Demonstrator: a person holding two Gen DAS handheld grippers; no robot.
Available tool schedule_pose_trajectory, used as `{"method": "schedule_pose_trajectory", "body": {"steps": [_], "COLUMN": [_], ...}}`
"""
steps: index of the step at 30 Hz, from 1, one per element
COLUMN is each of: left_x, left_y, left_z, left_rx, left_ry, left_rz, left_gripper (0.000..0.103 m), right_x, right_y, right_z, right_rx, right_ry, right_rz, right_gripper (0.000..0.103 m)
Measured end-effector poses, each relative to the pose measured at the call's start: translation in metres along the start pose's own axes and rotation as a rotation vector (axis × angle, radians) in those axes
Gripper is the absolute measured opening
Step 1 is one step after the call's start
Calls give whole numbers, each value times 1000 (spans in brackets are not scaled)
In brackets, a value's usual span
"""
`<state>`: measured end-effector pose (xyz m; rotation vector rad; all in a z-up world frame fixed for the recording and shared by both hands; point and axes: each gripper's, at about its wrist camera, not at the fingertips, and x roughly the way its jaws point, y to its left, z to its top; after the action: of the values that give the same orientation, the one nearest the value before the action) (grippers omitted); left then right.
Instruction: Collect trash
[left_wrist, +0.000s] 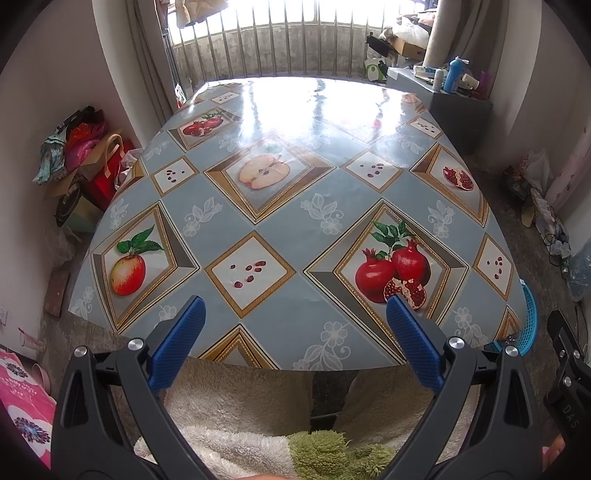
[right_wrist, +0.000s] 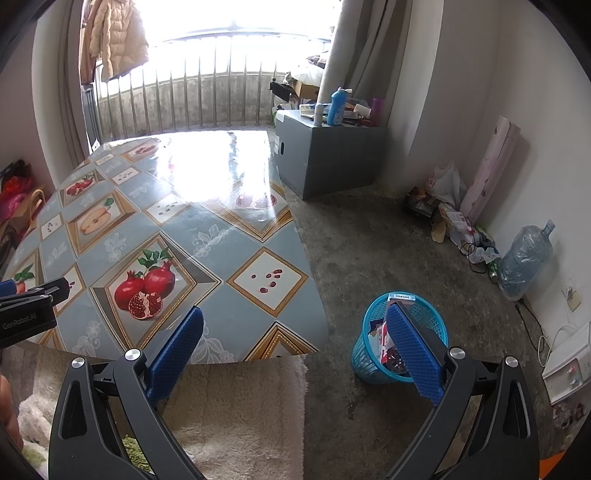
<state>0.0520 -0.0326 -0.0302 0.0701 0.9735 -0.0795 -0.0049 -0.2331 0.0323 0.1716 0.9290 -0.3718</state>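
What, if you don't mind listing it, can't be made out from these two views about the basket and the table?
- Blue basket, right wrist view: the right tool finger covers part of its contents; the wrappers inside cannot be identified.
- Same basket, left wrist view: only a sliver shows past the table edge.
- Table's far end, both views: washed out by window glare.

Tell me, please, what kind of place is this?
Probably a lived-in room of a home: a table under a fruit-print cover, a barred balcony window with a coat hanging beside it, and a blue wastebasket on the bare floor.
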Motion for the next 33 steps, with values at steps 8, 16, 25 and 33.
{"method": "schedule_pose_trajectory", "body": {"steps": [8, 16, 25, 33], "left_x": [1, 1, 2, 2], "left_y": [-1, -1, 0, 1], "left_z": [1, 1, 1, 1], "left_rx": [0, 1, 1, 0], "left_ry": [1, 1, 1, 2], "left_rz": [0, 0, 0, 0], "left_gripper": [94, 94, 94, 94], "right_x": [0, 0, 0, 0], "right_y": [1, 2, 3, 3], "right_z": [0, 0, 0, 0], "right_rx": [1, 1, 2, 2], "right_ry": [0, 0, 0, 0], "right_rz": [-1, -2, -2, -3], "right_gripper": [96, 97, 97, 96]}}
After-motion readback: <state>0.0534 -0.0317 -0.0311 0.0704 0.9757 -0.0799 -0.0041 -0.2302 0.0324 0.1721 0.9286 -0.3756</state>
